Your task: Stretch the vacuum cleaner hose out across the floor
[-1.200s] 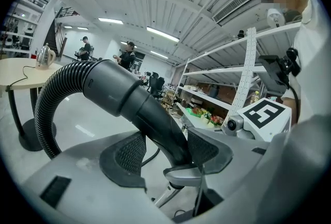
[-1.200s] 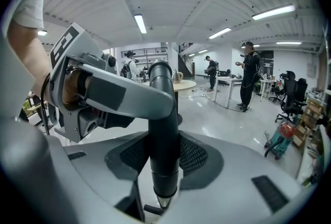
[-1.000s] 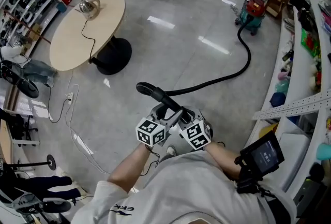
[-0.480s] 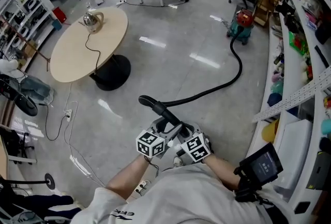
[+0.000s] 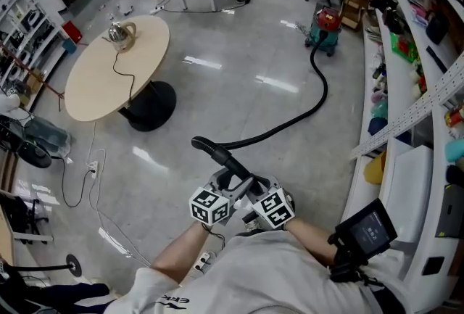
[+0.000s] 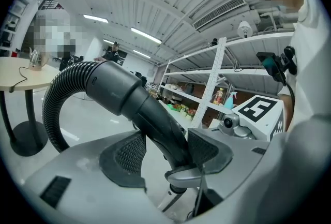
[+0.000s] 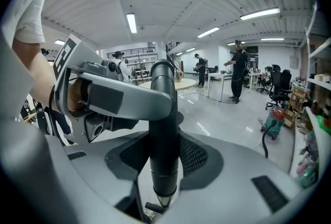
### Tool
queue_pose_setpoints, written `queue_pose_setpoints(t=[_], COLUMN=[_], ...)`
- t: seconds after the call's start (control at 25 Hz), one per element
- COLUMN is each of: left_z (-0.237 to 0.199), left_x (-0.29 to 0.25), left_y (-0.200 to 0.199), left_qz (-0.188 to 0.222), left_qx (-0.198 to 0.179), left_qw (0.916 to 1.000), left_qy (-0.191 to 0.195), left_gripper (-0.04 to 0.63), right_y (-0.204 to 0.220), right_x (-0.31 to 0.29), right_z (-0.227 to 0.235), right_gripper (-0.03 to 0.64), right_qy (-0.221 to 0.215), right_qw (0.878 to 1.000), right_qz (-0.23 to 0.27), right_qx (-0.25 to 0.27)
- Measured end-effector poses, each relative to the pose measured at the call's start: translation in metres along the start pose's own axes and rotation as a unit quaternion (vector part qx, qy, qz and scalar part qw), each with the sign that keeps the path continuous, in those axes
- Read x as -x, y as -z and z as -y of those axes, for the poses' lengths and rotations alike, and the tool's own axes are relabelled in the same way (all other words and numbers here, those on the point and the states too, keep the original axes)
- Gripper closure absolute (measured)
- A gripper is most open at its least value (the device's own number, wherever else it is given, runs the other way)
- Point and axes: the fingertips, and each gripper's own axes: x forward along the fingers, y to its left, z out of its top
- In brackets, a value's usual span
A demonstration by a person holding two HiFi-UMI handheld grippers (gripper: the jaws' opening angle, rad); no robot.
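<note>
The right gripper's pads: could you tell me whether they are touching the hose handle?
Touching. The right gripper view shows the hose handle filling the gap between the pads of the right gripper, with both pads pressed against it.

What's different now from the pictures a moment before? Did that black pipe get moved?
The person has backed away from the vacuum cleaner, dragging the hose handle along, so the hose now lies longer and straighter. Nothing was grabbed or released: the left tool and right tool stay clamped on it. The vacuum cleaner and round table seem to stand where they were.
</note>
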Motion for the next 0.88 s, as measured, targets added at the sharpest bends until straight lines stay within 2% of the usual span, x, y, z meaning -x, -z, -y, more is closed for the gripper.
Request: queue_pose_setpoints(t=[0.36,0.6,0.88], left_z=[0.053,0.102,0.145], left_x=[-0.008,-0.020,-0.013], left_y=[0.025,0.045,0.068], left_qz=[-0.014,-0.024,-0.037], left_qx=[-0.009,-0.014,-0.005], left_qw=[0.9997,0.9995,0.9992], left_qy=[0.017,0.018,0.015], left_gripper=[0.367,0.367,0.367], right_y=[0.037,0.070,0.098], right_x=[0.044,0.088,0.124], right_z=[-0.005,-0.004,-0.023], right_gripper=[0.459,0.459,0.459], right_qy=[0.018,0.020,0.011], right_qw=[1.000,1.000,1.000], right_qz=[0.005,0.011,0.017], right_qx=[-0.002,-0.007,-0.017])
